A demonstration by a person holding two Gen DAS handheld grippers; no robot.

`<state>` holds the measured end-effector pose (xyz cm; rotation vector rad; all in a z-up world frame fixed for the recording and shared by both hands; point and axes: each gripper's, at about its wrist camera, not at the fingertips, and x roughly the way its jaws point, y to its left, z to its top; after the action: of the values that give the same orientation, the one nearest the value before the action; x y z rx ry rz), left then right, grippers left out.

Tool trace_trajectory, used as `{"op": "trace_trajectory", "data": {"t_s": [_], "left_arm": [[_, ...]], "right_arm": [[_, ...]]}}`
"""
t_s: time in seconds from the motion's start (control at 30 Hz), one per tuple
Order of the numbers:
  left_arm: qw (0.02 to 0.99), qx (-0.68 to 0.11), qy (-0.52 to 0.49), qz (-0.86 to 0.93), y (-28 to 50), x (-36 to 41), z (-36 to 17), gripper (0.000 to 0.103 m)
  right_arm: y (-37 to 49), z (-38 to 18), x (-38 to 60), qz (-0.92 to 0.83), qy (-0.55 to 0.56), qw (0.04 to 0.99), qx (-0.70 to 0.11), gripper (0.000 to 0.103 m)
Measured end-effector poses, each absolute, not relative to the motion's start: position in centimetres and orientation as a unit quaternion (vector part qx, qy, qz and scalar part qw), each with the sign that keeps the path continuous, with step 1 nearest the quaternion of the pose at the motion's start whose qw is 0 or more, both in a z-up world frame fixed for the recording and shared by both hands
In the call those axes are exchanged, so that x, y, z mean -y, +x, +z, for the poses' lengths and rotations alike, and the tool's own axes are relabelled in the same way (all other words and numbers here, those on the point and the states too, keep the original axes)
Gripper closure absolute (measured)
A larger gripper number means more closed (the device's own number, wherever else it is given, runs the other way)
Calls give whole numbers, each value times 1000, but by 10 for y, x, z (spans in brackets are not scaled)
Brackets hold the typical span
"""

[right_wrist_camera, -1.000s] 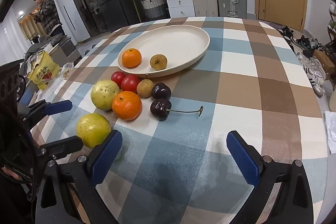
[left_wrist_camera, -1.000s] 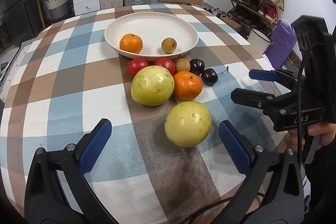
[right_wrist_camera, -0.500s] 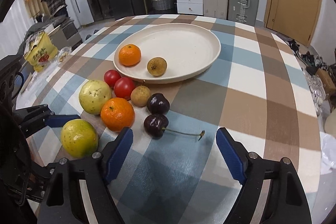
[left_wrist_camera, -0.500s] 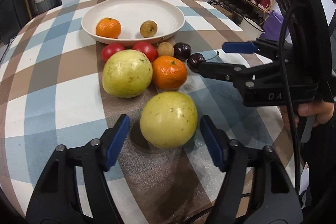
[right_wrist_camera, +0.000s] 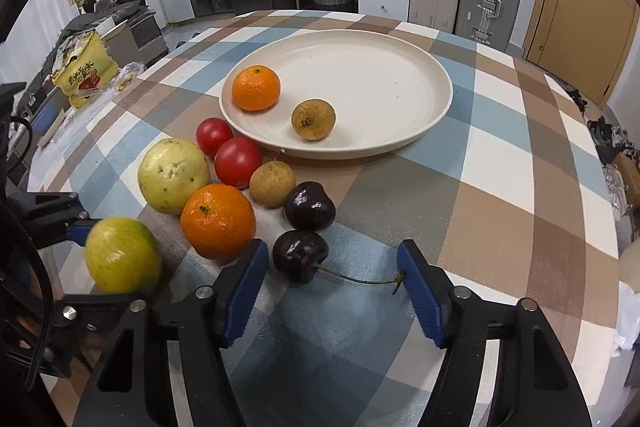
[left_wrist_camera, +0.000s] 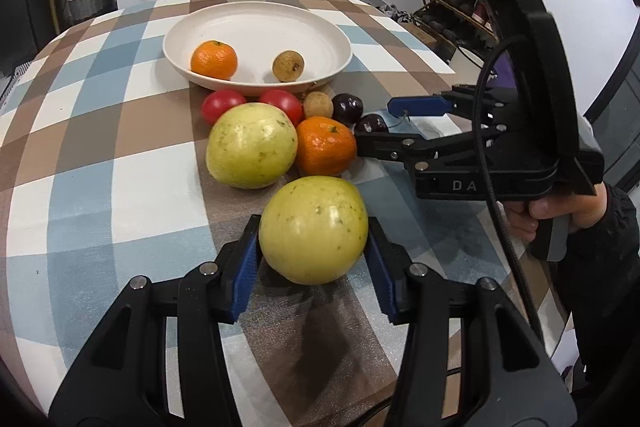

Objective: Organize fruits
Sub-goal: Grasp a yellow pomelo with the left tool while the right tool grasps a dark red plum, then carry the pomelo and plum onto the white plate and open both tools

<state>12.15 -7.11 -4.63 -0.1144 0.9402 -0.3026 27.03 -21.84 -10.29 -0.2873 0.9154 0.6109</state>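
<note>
In the left wrist view the left gripper (left_wrist_camera: pixel 313 259) sits at the lower middle of the frame, its jaws closing around a yellow-green guava (left_wrist_camera: pixel 313 230); the blue pads (left_wrist_camera: pixel 245 269) lie right against the fruit's two sides, pinching it where it rests on the checked bench (left_wrist_camera: pixel 100 155). Just above it lie a second guava (left_wrist_camera: pixel 252 145) and an orange (left_wrist_camera: pixel 326 145), touching each other. Behind them, in a row along the plate's near rim, are two red tomatoes (left_wrist_camera: pixel 224 105), a small brown fruit (left_wrist_camera: pixel 318 105) and a dark cherry (left_wrist_camera: pixel 348 108). The cream plate (left_wrist_camera: pixel 320 27) in the upper middle holds another orange (left_wrist_camera: pixel 214 59) and a brown fruit (left_wrist_camera: pixel 288 66), set apart from each other.

In the right wrist view the right gripper (right_wrist_camera: pixel 332 291) is at the bottom of the frame, its jaws closing yet spread wide. A stemmed cherry (right_wrist_camera: pixel 300 255) lies between the fingers, close to the left pad, not touching it as far as can be seen; its stem (right_wrist_camera: pixel 360 279) reaches the right pad. In the left wrist view a hand (left_wrist_camera: pixel 560 215) at the right edge holds this gripper's handle.
</note>
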Motion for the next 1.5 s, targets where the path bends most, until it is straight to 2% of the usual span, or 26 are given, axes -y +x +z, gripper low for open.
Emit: {"op": "trace_trajectory", "data": {"t_s": [0.23, 0.5, 0.77, 1.5], "left_arm": [[891, -432, -56, -129, 114, 58, -27, 56], [899, -419, -55, -117, 105, 53, -12, 56], [906, -405, -57, -114, 100, 49, -4, 56], [925, -369, -50, -83, 124, 28, 29, 56]], "right_arm": [[260, -103, 214, 294, -148, 844, -423, 51], [246, -101, 222, 297, -125, 849, -418, 75], [231, -94, 229, 300, -105, 857, -406, 76], [210, -30, 238, 321, -35, 880, -347, 76]]}}
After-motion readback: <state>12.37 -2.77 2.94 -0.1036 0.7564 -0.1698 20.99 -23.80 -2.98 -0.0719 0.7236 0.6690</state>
